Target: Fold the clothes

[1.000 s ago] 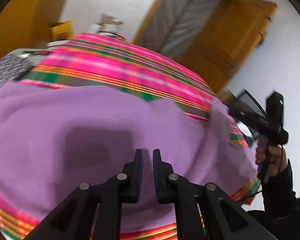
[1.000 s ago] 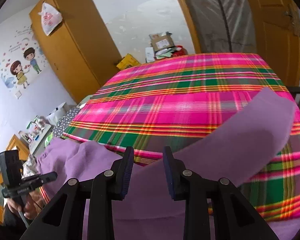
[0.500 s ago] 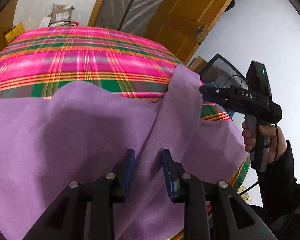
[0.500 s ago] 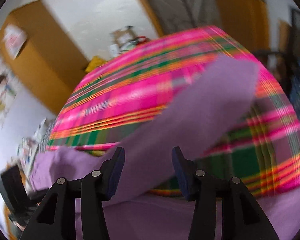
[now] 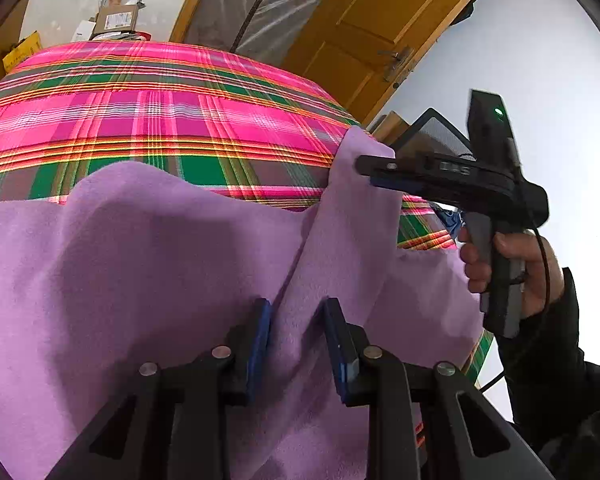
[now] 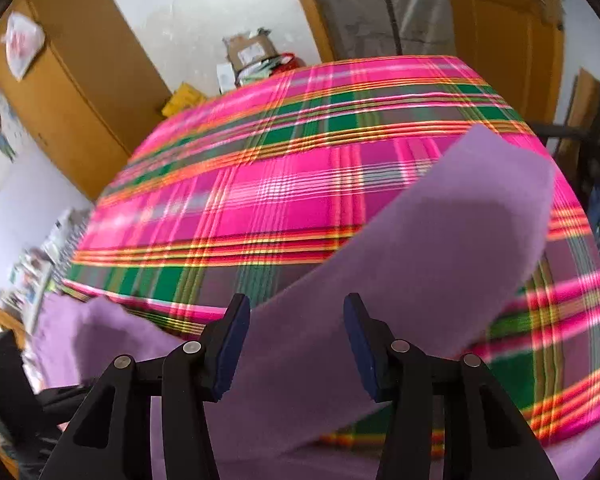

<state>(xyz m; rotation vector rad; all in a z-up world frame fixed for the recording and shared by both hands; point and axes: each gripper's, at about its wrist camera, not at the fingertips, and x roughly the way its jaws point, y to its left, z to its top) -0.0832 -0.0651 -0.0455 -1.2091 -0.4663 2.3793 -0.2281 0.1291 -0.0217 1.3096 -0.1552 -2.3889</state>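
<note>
Loosely, purple cloth (image 5: 148, 264) between left gripper (image 5: 296, 320) jaws (closing), untouched.

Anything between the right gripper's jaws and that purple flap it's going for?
Nothing visible. The right gripper is open with the lilac garment's flap lying straight ahead between its fingers; only the plaid cloth lies beneath.
</note>
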